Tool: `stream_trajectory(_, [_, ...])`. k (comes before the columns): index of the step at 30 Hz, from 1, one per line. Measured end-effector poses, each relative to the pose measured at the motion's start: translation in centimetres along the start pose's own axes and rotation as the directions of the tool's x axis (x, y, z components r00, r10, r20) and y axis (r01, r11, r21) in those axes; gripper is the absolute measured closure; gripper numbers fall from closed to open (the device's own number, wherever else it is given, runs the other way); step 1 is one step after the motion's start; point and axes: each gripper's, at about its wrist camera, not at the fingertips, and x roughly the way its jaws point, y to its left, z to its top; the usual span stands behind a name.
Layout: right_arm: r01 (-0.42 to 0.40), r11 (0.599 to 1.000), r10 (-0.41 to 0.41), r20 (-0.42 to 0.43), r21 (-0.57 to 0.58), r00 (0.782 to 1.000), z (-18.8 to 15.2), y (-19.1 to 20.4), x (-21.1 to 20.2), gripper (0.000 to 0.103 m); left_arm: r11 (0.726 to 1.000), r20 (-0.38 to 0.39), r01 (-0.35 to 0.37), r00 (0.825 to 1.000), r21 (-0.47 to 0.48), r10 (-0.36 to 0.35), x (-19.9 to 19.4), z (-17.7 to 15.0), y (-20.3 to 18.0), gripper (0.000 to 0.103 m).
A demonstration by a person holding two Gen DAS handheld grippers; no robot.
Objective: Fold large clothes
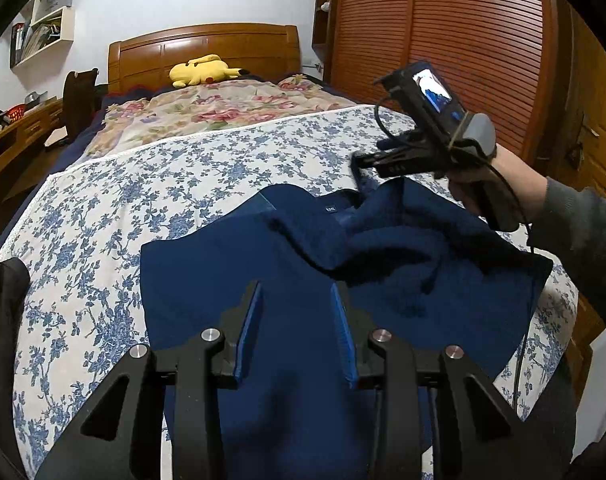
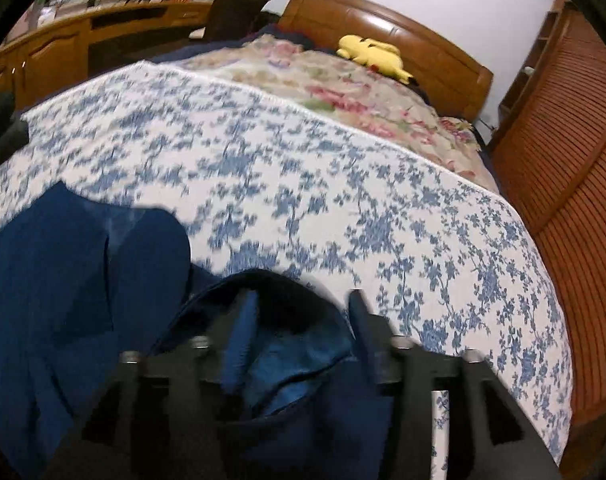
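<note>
On the bed [image 1: 103, 200], the right gripper [image 1: 361, 160] pinches the navy sweater's [image 1: 263, 280] right side; the left gripper [image 1: 297, 300] hovers, parted and empty.

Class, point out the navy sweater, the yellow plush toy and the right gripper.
navy sweater [image 1: 231, 280]: left wrist view, flat body panel.
yellow plush toy [image 1: 201, 70]: left wrist view, its back.
right gripper [image 1: 361, 160]: left wrist view, fingertips pinching sweater.

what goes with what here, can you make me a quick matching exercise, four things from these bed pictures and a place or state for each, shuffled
Things:
1. navy sweater
2. yellow plush toy
3. left gripper
4. right gripper

Places or states:
A. by the wooden headboard
B. lifting a sweater edge off the bed
C. spread on the blue-flowered sheet
D. open, nothing between its fingers, over flat cloth

Pairs: 1-C, 2-A, 3-D, 4-B
</note>
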Motion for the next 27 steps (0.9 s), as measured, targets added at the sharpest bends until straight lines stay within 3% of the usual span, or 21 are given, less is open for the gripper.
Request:
stream_trajectory(3, [0.006,0.999,-0.006,0.015,0.035,1.0,-0.1,0.0,0.0,0.043,1.0,-0.001,-0.001,1.0,0.001,0.001,0.0,0.0,0.0,0.067])
stream_trajectory(8, [-0.148,0.989,0.146,0.053,0.024,0.988,-0.7,1.7,-1.6,0.043,1.0,0.004,-0.006,1.0,-0.007,0.006,-0.2,0.1,0.3,0.067])
stream_trajectory(14, [-0.325,0.946,0.325,-0.016,-0.01,0.946,-1.4,6.1,-1.0,0.043,1.0,0.003,-0.013,1.0,-0.012,0.013,-0.3,0.0,0.7,0.067])
stream_trajectory(21, [-0.404,0.915,0.401,-0.157,0.01,0.903,-1.9,8.5,3.3,0.044,1.0,0.0,-0.019,1.0,-0.018,0.019,-0.5,-0.2,1.0,0.067])
stream_trajectory(23, [-0.442,0.896,0.442,-0.19,0.04,0.877,-1.8,8.7,4.6,0.051,1.0,0.001,-0.019,1.0,-0.018,0.019,-0.5,-0.2,1.0,0.067])
stream_trajectory(25, [-0.457,0.889,0.452,-0.219,0.031,0.864,-1.2,9.5,5.5,0.063,1.0,0.0,-0.019,1.0,-0.017,0.019,-0.5,-0.2,1.0,0.067])
stream_trajectory(27, [-0.472,0.882,0.457,-0.238,-0.003,0.857,-1.1,10.5,5.9,0.084,1.0,-0.001,-0.02,1.0,-0.017,0.02,-0.6,-0.3,1.2,0.067])
